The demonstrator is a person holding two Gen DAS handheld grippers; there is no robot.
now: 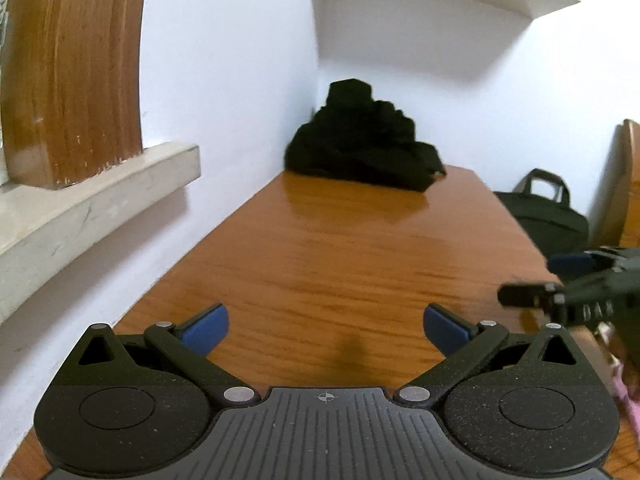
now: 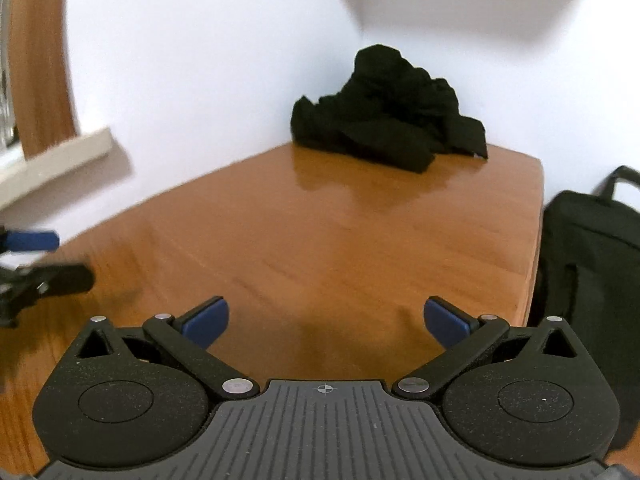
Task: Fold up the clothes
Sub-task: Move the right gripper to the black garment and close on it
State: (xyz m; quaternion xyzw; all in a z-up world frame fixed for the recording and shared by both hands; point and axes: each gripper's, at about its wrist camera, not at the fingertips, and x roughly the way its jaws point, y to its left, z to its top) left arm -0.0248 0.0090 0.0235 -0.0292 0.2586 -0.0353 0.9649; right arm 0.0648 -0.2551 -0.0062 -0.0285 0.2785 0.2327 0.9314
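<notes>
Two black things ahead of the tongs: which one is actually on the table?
The crumpled black garment, heaped in the far corner of the wooden table against the wall. The black bag with handles sits off the table's right edge, lower down.

Glossy wood table [image 1: 340, 240], matt black cloth heap [image 1: 360, 136], matt grainy plastic left claw [image 1: 326, 326] w/ metal rivets.

black clothes [image 1: 360, 136], crumpled heap, table's far corner
</notes>
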